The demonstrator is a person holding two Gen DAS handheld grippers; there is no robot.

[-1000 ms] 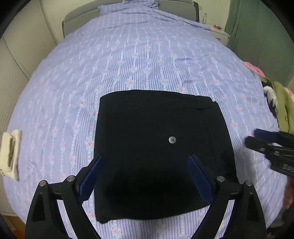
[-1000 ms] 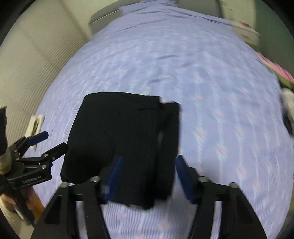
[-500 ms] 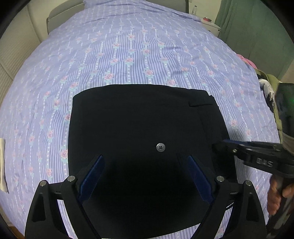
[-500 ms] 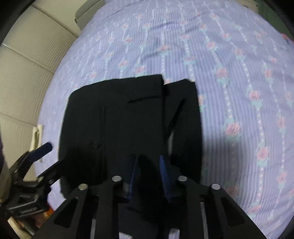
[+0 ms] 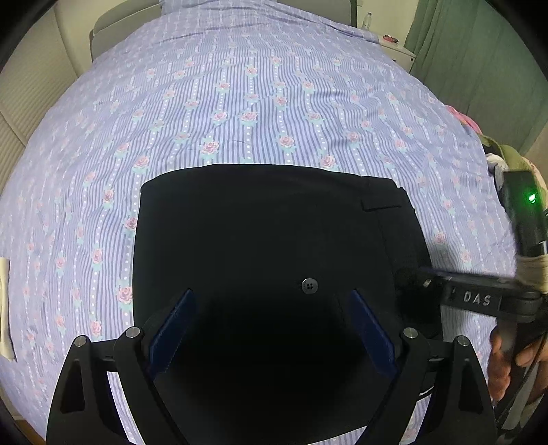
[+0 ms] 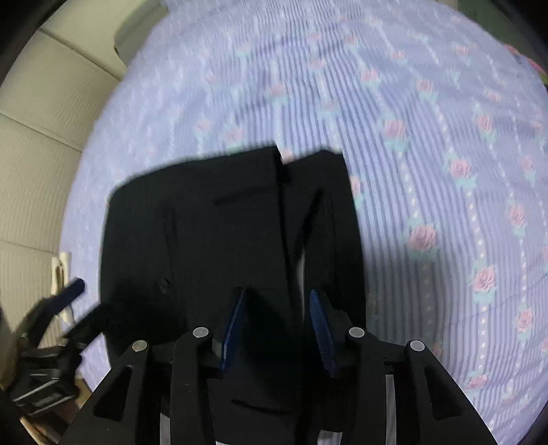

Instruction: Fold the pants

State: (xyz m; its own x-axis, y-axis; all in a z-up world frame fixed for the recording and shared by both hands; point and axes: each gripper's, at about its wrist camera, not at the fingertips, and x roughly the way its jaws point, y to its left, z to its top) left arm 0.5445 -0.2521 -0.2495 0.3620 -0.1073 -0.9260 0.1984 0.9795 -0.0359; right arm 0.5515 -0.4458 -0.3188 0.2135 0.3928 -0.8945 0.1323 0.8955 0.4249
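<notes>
Black pants [image 5: 274, 222] lie folded into a flat rectangle on the lavender floral bedsheet [image 5: 239, 85], a small button [image 5: 309, 285] facing up. My left gripper [image 5: 274, 328] hovers low over the near half, open wide, with nothing pressed between its blue pads. My right gripper [image 6: 277, 318] points down at the pants' [image 6: 205, 222] right side, where a narrow folded strip lies. Its jaws are opening; dark fabric shows in the gap, and the pads stand apart from it. In the left wrist view the right gripper [image 5: 411, 287] reaches in from the right, held by a hand [image 5: 507, 363].
The bed runs far beyond the pants to a headboard [image 5: 113, 24]. A white nightstand [image 5: 397, 48] and a green curtain [image 5: 479, 51] stand at the back right. Piled clothes [image 5: 493, 150] lie at the right edge. A cream cloth [image 6: 60, 270] sits by the padded wall [image 6: 41, 137].
My right gripper sank onto the pants' right side, narrowed its jaws there, then widened them again. My left gripper came lower over the pants and stayed open.
</notes>
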